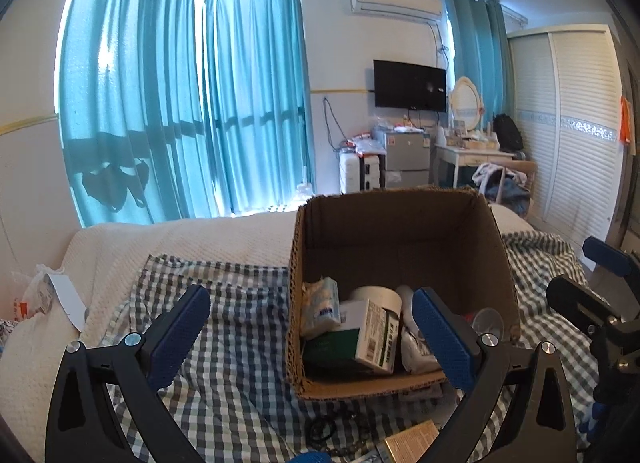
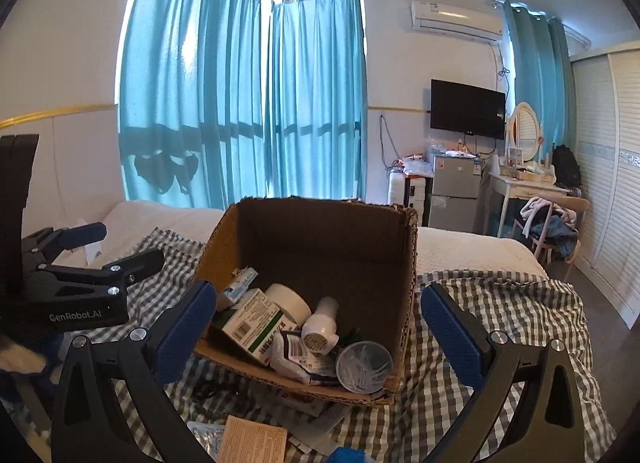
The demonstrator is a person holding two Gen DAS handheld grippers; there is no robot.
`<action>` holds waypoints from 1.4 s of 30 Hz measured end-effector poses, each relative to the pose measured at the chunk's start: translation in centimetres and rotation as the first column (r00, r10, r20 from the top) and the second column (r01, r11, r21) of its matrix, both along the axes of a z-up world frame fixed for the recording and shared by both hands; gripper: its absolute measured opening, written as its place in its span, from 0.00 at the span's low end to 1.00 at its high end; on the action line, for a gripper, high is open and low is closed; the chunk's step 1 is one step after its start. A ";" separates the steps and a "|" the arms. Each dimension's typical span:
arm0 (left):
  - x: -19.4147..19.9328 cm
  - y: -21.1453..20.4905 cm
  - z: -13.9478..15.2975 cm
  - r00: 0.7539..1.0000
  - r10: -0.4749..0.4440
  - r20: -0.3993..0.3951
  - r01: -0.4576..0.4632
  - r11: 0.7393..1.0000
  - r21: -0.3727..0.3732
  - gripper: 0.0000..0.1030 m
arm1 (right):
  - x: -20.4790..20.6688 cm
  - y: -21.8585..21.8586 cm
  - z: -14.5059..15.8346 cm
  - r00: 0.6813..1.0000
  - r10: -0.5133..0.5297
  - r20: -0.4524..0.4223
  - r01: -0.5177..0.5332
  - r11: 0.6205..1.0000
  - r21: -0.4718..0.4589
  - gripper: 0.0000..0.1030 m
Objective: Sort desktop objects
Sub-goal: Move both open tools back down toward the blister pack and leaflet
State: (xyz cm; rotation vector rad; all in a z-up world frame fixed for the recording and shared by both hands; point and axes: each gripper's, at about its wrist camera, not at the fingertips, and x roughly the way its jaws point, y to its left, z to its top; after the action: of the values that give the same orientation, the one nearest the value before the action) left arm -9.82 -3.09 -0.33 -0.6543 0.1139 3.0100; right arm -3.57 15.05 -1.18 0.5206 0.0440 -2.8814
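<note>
You were between picks: both tools hung over the checked cloth [image 2: 500, 303] on the bed with nothing in them, your left gripper [image 1: 312, 337] spread wide and empty, your right gripper [image 2: 320, 327] likewise wide and empty, each aimed at the cardboard box [image 2: 320, 223]. The box already held a green-and-white carton [image 2: 256, 323], a white jar [image 2: 288, 299], a small white bottle [image 2: 322, 327], a clear round lid [image 2: 364, 367] and some packets, so much of the sorting looked done. What remained lay loose just in front of the box: a tan card packet [image 2: 252, 443], a small gold-edged box [image 1: 412, 439] and a dark cord [image 1: 324, 427]. Your next move, as I judged it, called for tipping one tool down onto one of these, closing across its narrow side, then lifting it over the near wall.
</note>
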 end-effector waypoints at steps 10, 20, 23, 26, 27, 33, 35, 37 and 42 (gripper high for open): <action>0.1 0.4 -2.5 0.994 -0.006 0.108 0.006 1.000 -0.003 1.00 | -0.3 -0.3 -2.9 0.995 0.040 0.089 -0.038 0.999 -0.023 1.00; -0.1 1.0 -5.8 0.979 0.009 0.206 -0.008 1.000 -0.010 1.00 | -0.5 -1.3 -5.7 0.980 0.102 0.172 -0.097 0.995 -0.034 1.00; -0.2 0.9 -7.1 0.966 0.012 0.257 -0.013 1.000 0.005 1.00 | -0.6 -1.6 -6.8 0.972 0.115 0.204 -0.109 0.993 -0.042 1.00; -0.6 0.7 -8.5 0.948 0.011 0.318 -0.017 1.000 0.019 0.99 | -0.8 -2.1 -8.0 0.960 0.136 0.245 -0.128 0.990 -0.051 1.00; -0.7 0.7 -8.9 0.943 0.012 0.334 -0.021 1.000 0.022 0.99 | -0.9 -2.2 -8.4 0.955 0.144 0.258 -0.135 0.990 -0.052 1.00; -1.3 -0.2 -11.6 0.893 0.018 0.449 -0.053 0.996 0.065 0.96 | -1.1 -3.7 -11.1 0.932 0.159 0.327 -0.160 0.987 -0.024 0.99; -1.3 -0.4 -12.8 0.871 0.020 0.490 -0.064 0.995 0.074 0.94 | -1.3 -3.9 -12.1 0.923 0.161 0.349 -0.164 0.986 -0.021 0.99; -1.2 -0.5 -13.8 0.853 0.022 0.521 -0.073 0.994 0.078 0.93 | -1.5 -4.0 -12.8 0.916 0.159 0.368 -0.163 0.986 -0.019 0.99; -1.2 -1.1 -15.9 0.810 0.023 0.586 -0.108 0.988 0.110 0.93 | -1.8 -4.6 -14.7 0.890 0.155 0.429 -0.176 0.984 0.008 0.99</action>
State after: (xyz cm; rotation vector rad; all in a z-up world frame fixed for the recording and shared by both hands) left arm -11.06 -4.22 -16.26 -1.5502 -0.1508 2.6816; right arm -5.37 10.48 -15.90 1.0899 0.0816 -2.5426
